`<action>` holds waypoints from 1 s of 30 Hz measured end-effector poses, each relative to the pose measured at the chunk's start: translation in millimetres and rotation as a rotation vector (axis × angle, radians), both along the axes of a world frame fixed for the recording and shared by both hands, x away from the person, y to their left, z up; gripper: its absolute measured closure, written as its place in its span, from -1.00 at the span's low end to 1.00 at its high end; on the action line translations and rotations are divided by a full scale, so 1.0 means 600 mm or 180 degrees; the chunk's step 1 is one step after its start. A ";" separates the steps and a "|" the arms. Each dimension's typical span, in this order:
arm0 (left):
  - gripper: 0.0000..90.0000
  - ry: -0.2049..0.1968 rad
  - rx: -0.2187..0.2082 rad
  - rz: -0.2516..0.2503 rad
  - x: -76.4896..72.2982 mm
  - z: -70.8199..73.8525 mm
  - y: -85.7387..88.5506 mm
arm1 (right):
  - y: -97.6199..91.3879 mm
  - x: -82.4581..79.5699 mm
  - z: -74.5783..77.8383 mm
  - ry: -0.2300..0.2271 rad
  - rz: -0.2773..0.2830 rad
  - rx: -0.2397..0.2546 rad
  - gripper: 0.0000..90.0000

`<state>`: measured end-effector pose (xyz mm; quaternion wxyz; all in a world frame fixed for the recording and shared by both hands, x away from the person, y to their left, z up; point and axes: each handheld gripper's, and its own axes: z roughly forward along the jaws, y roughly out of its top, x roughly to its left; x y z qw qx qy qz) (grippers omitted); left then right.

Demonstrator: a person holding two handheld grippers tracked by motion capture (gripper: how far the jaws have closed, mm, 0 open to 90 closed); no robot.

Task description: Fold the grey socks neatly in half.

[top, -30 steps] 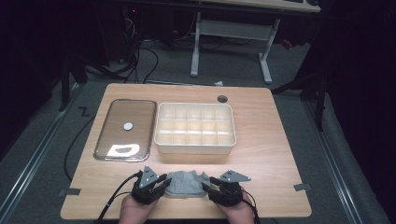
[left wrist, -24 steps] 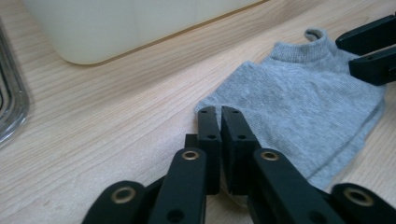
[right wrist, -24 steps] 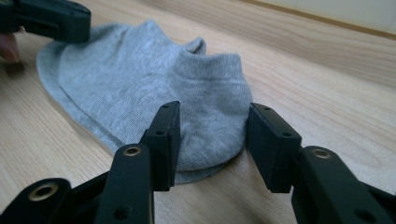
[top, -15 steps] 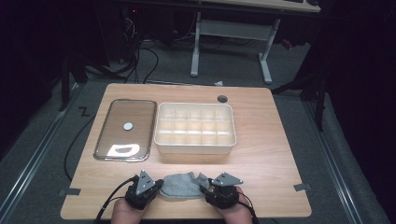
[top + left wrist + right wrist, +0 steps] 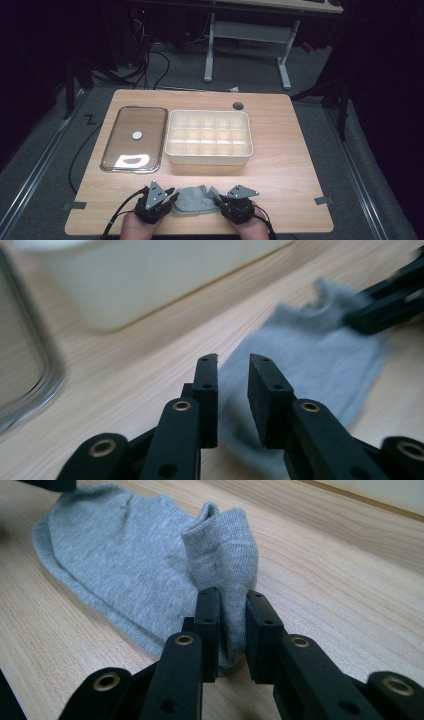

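The person is working at the near edge of the table [image 5: 280,165], where a grey sock [image 5: 196,200] is lying flat between the two hand-held tools; the right gripper [image 5: 231,597] is pinching the sock's cuff end, its jaws pressed onto a raised fold of knit, while the left gripper [image 5: 233,360] is sitting at the opposite end with its jaws a little apart and nothing visibly between them, the cloth lying just beyond and beneath its tips.

To my eye the step in hand is getting a grip on both ends of the sock; it would go best with the left jaws sliding low along the wood until they are taking in both layers of the fabric, closing only then, and the right one keeping its pinch deep rather than on the very hem, so nothing is slipping when the sock is lifted or folded.

Farther back, a white divided box [image 5: 209,137] is standing open, its many compartments looking empty; just to its left a clear lid [image 5: 134,138] with a small round knob is lying flat on the table, well apart from the sock.
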<state>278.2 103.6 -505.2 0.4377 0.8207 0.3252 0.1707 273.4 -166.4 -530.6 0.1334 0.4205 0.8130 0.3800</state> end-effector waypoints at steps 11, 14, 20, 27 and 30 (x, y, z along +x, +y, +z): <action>0.90 0.0383 0.0137 -0.0249 0.016 -0.041 -0.093 | -0.001 0.000 -0.001 0.0009 -0.0027 0.0035 0.77; 0.90 0.0354 0.0152 -0.0227 0.014 -0.042 -0.097 | -0.003 0.000 0.001 0.0022 -0.0045 0.0064 0.81; 0.90 0.0255 0.0199 -0.0180 0.011 -0.044 -0.106 | -0.014 -0.004 0.017 -0.0019 -0.0040 0.0336 0.83; 0.90 0.0135 0.0288 -0.0221 0.013 -0.044 -0.143 | -0.010 -0.014 0.051 -0.0276 0.0041 0.0583 0.85; 0.90 0.0133 0.0315 -0.0235 0.015 -0.043 -0.153 | -0.010 -0.014 0.053 -0.0292 0.0018 0.0612 0.85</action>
